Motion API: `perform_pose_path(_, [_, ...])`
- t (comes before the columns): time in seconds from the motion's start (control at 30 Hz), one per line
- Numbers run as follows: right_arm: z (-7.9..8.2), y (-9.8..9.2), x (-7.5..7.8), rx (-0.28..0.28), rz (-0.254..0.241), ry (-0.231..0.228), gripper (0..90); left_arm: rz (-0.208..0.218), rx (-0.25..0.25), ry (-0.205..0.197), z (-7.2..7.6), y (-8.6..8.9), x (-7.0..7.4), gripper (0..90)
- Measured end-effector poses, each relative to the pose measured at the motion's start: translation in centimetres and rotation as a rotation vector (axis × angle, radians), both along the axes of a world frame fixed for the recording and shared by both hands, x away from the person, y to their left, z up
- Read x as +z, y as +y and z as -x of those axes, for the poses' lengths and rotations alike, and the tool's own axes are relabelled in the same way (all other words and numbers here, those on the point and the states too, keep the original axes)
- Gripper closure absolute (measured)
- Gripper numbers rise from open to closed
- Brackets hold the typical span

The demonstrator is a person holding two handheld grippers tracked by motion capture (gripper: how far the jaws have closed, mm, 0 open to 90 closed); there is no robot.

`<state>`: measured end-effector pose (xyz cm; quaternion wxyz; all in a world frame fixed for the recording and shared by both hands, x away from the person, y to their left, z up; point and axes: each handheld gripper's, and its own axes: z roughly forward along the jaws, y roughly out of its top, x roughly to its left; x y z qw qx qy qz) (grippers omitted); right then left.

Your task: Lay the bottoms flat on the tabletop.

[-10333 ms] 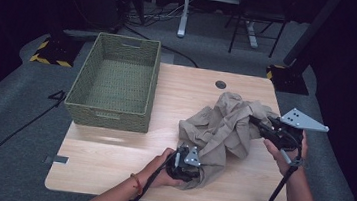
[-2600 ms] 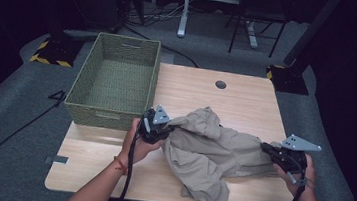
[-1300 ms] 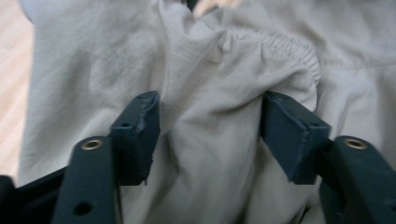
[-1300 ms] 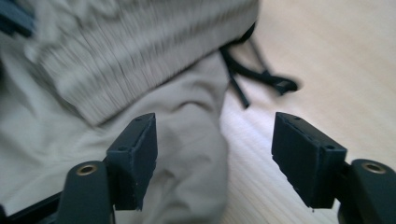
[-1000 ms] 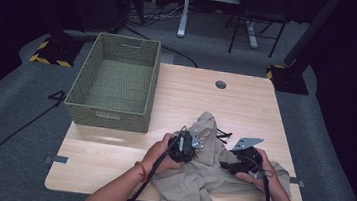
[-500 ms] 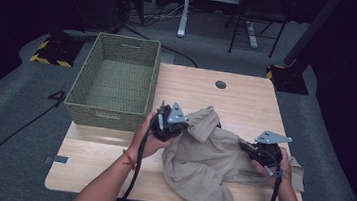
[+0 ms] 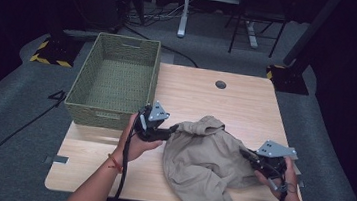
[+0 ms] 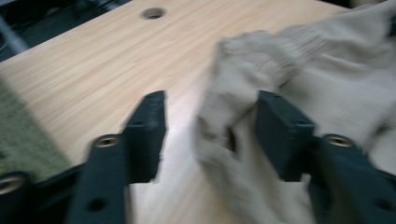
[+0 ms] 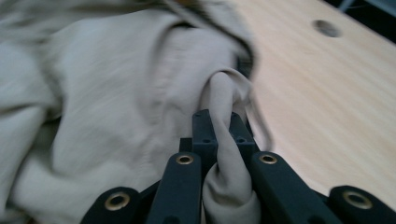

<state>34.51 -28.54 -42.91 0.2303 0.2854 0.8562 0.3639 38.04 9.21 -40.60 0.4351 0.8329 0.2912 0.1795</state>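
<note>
A crumpled beige garment [image 7: 205,158] lies on the wooden table [image 7: 217,99], with its lower part hanging over the front edge. My left gripper [image 7: 172,129] is at the garment's upper left corner. In the left gripper view its jaws [image 8: 211,100] have just been opening and stand apart. A bunched fold of the garment [image 8: 299,70] lies loose between them, against the right jaw. My right gripper [image 7: 244,152] is at the garment's right side. In the right gripper view it [image 9: 219,116] is shut on a pinched fold of the garment [image 9: 116,84].
A woven green basket [image 7: 78,105] stands at the table's back left, just beyond my left hand. A round cable hole [image 7: 221,84] sits near the far edge. Bare wood stretches behind the garment. Desk legs and cables lie on the floor beyond.
Over the last second the two hands have drawn apart, the left toward the basket and the right toward the table's right edge. The garment has spread out between them.
</note>
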Motion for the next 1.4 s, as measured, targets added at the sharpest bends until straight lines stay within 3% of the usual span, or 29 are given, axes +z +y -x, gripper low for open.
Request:
perform_pose_path(0.07, [0.7, 0.9, -0.4, 0.062, 0.022, 0.017, 81.9, -0.029, -0.037, -0.015, 1.2, -0.6, -0.3, 35.9])
perform_pose_path(0.13, [1.6, 2.3, -1.1, 0.124, 0.036, 0.044, 78.0, -0.063, -0.13, 0.002, 3.1, -2.0, -1.2, 32.7])
perform_pose_path(0.17, [1.6, 2.3, -1.1, 0.124, 0.036, 0.044, 78.0, -0.063, -0.13, 0.002, 3.1, -2.0, -1.2, 32.7])
perform_pose_path(0.2, [1.8, 2.8, -1.5, 0.147, 0.041, 0.056, 76.9, -0.08, -0.17, 0.017, 3.9, -2.7, -1.7, 32.7])
perform_pose_path(0.27, [2.1, 3.9, -2.3, 0.183, 0.064, 0.077, 75.2, -0.092, -0.216, 0.048, 4.8, -3.5, -2.5, 32.8])
perform_pose_path(0.3, [2.3, 4.9, -3.2, 0.209, 0.081, 0.096, 69.4, -0.112, -0.237, 0.067, 5.1, -4.0, -3.1, 33.0])
perform_pose_path(0.33, [2.3, 4.9, -3.2, 0.209, 0.081, 0.096, 69.4, -0.13, -0.252, 0.086, 5.4, -4.5, -3.7, 33.0])
perform_pose_path(0.4, [2.2, 5.6, -3.7, 0.215, 0.092, 0.118, 61.0, -0.183, -0.26, 0.11, 5.8, -5.4, -4.9, 34.0])
perform_pose_path(0.43, [2.1, 5.8, -3.6, 0.221, 0.079, 0.131, 54.0, -0.23, -0.264, 0.124, 5.7, -5.7, -5.9, 37.3])
perform_pose_path(0.47, [2.1, 5.8, -3.6, 0.221, 0.079, 0.131, 54.0, -0.23, -0.264, 0.124, 5.7, -5.7, -5.9, 41.6])
perform_pose_path(0.5, [2.1, 5.4, -3.0, 0.216, 0.054, 0.128, 51.3, -0.301, -0.253, 0.112, 5.6, -5.8, -6.7, 45.5])
perform_pose_path(0.53, [2.1, 5.4, -3.0, 0.216, 0.054, 0.128, 51.3, -0.301, -0.253, 0.112, 5.6, -5.8, -6.7, 47.0])
perform_pose_path(0.57, [1.7, 4.4, -1.6, 0.2, 0.017, 0.108, 48.8, -0.322, -0.251, 0.107, 5.3, -5.6, -7.0, 49.3])
perform_pose_path(0.6, [1.6, 3.9, -0.8, 0.189, -0.009, 0.089, 48.0, -0.327, -0.243, 0.14, 4.8, -5.0, -7.4, 51.5])
perform_pose_path(0.63, [1.6, 3.9, -0.8, 0.189, -0.009, 0.089, 48.0, -0.327, -0.243, 0.14, 4.8, -5.0, -7.4, 51.7])
perform_pose_path(0.7, [0.9, 2.2, 2.0, 0.144, -0.101, 0.029, 43.3, -0.331, -0.23, 0.153, 4.6, -4.4, -7.7, 51.8])
perform_pose_path(0.73, [0.9, 2.2, 2.0, 0.144, -0.101, 0.029, 43.3, -0.332, -0.236, 0.15, 4.5, -4.1, -7.7, 51.8])
perform_pose_path(0.77, [-0.3, 1.5, 3.5, 0.097, -0.125, -0.024, 42.7, -0.343, -0.235, 0.142, 4.5, -3.7, -7.7, 52.0])
perform_pose_path(0.83, [-0.9, 1.4, 3.8, 0.083, -0.121, -0.036, 41.9, -0.342, -0.235, 0.141, 4.3, -3.5, -7.7, 52.2])
perform_pose_path(0.87, [-3.0, 1.6, 4.0, 0.055, -0.077, -0.037, 41.7, -0.341, -0.23, 0.145, 4.2, -3.2, -7.7, 53.2])
perform_pose_path(0.9, [-3.0, 1.6, 4.0, 0.055, -0.077, -0.037, 41.7, -0.335, -0.22, 0.148, 4.1, -3.0, -7.8, 53.2])
perform_pose_path(0.97, [-5.1, 2.1, 3.3, 0.048, -0.041, -0.01, 42.7, -0.327, -0.204, 0.153, 3.9, -2.4, -7.8, 53.2])
perform_pose_path(1.03, [-7.1, 3.0, 2.0, 0.063, 0.006, 0.051, 46.0, -0.319, -0.193, 0.151, 3.9, -2.0, -7.8, 53.9])
perform_pose_path(1.17, [-9.3, 4.6, -0.4, 0.079, 0.094, 0.126, 44.3, -0.304, -0.192, 0.158, 3.8, -1.6, -7.9, 53.7])
perform_pose_path(1.23, [-10.5, 5.2, -1.9, 0.06, 0.093, 0.161, 39.8, -0.275, -0.189, 0.173, 3.7, -1.3, -8.1, 53.6])
perform_pose_path(1.4, [-11.7, 5.7, -3.2, 0.065, 0.048, 0.195, 37.1, -0.268, -0.186, 0.175, 3.4, -1.3, -8.1, 52.3])
